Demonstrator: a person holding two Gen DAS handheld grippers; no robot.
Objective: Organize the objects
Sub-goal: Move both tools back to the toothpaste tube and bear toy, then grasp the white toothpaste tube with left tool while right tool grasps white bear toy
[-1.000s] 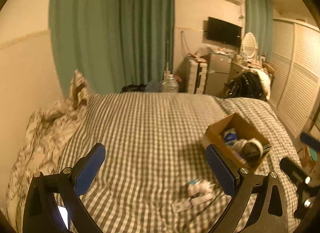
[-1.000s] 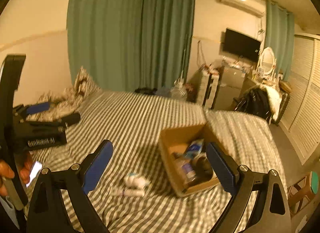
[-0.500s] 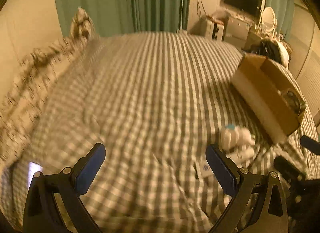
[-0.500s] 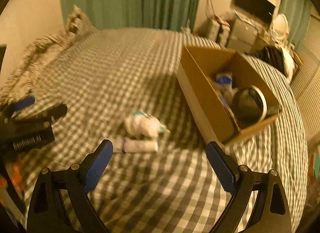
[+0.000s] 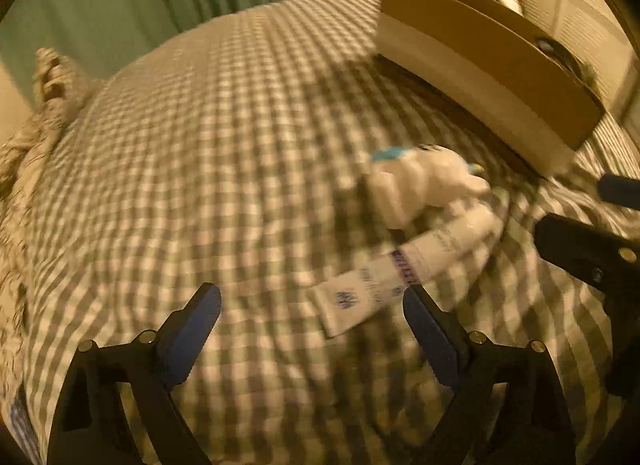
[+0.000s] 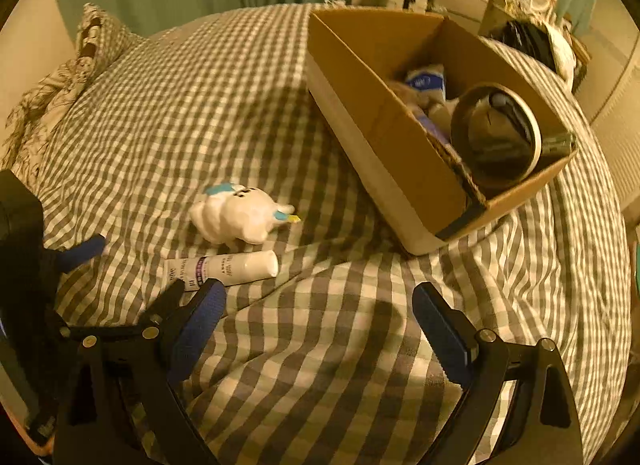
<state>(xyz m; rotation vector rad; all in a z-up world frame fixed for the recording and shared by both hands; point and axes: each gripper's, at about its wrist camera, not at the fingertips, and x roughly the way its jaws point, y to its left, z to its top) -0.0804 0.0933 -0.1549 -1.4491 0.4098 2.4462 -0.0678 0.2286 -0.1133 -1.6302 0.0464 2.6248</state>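
I held both claws released over the bed [image 6: 320, 345]: left claw [image 5: 312, 321] near the white tube [image 5: 408, 269], right claw [image 6: 320, 317] beside the cardboard box [image 6: 384, 113].

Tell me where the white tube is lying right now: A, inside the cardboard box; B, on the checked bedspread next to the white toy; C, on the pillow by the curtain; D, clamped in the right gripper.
B: the white tube lies flat on the checked bedspread just in front of the white toy, outside the cardboard box, and the right gripper is open with nothing in it.
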